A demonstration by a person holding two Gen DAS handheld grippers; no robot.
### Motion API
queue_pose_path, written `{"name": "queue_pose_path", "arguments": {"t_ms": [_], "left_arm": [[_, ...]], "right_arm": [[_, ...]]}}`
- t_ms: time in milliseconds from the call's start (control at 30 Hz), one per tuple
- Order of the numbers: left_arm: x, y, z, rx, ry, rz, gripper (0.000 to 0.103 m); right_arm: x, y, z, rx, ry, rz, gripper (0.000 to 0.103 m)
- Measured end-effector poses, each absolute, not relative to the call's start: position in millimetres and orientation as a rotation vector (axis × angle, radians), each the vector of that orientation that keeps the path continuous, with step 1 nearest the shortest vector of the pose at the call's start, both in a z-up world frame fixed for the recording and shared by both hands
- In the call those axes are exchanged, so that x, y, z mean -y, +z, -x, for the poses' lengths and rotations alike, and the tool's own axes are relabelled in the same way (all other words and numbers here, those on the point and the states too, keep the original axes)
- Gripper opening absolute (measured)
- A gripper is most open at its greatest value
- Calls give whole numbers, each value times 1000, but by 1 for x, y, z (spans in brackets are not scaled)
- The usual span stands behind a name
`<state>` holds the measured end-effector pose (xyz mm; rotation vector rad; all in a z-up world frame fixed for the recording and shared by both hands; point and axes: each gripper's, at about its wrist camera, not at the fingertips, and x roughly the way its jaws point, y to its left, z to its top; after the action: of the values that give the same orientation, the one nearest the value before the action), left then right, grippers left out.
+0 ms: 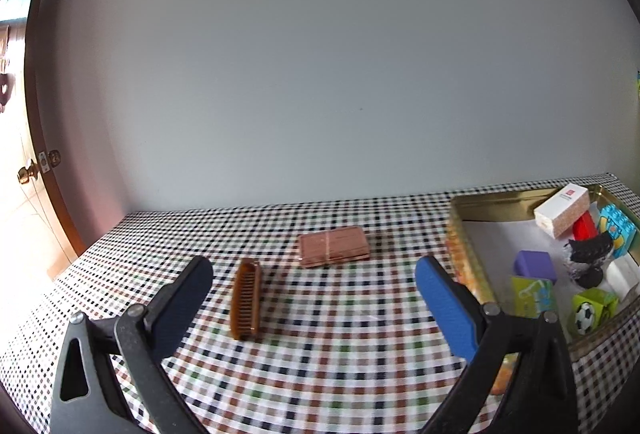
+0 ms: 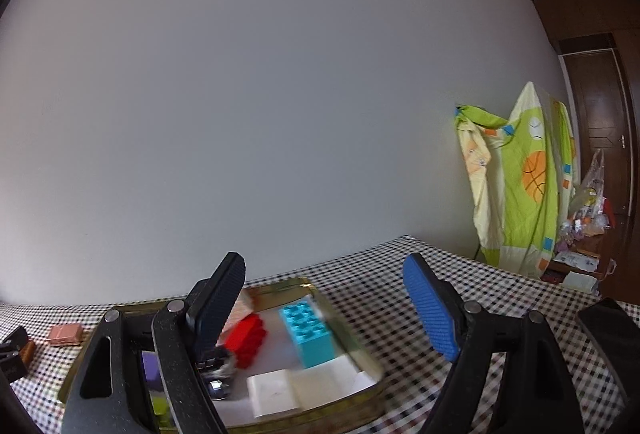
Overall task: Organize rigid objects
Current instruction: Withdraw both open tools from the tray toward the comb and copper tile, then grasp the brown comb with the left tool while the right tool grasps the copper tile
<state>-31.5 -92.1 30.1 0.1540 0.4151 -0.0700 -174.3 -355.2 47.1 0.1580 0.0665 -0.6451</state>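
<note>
Brown comb (image 1: 245, 301) and copper-coloured flat case (image 1: 334, 247) lie loose on the checked tablecloth (image 1: 320, 354), outside the gold tin tray (image 1: 464, 230).

The left gripper (image 1: 314, 276) hovers with jaws spread and nothing between them, the comb just inside its left finger. The tray at the right holds a white box (image 1: 562, 208), a red brick (image 2: 246, 340), a turquoise brick (image 2: 310, 332) and a purple cube (image 1: 534, 264). The right gripper (image 2: 324, 272) hangs above the tray, jaws wide apart, gripping nothing.

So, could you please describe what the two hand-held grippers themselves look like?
Both look alike: the left hand-held gripper and right hand-held gripper have black linkage arms with silver pivot pins and triangular cutouts, plus ribbed finger pads, one dark navy, one bright blue. No cables or sleeves show.
</note>
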Motion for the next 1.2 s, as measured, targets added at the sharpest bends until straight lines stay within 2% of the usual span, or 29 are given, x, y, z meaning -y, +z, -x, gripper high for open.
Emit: {"name": "queue_pose_path", "arguments": {"t_ms": [433, 833, 1200], "left_arm": [[42, 26, 7, -448, -8, -139, 103], [-21, 16, -28, -560, 57, -42, 103], [-21, 3, -51, -651, 20, -32, 102]], "right_arm": [[270, 46, 142, -61, -504, -172, 83], [206, 40, 97, -115, -366, -198, 83], [163, 34, 49, -201, -297, -192, 83]]}}
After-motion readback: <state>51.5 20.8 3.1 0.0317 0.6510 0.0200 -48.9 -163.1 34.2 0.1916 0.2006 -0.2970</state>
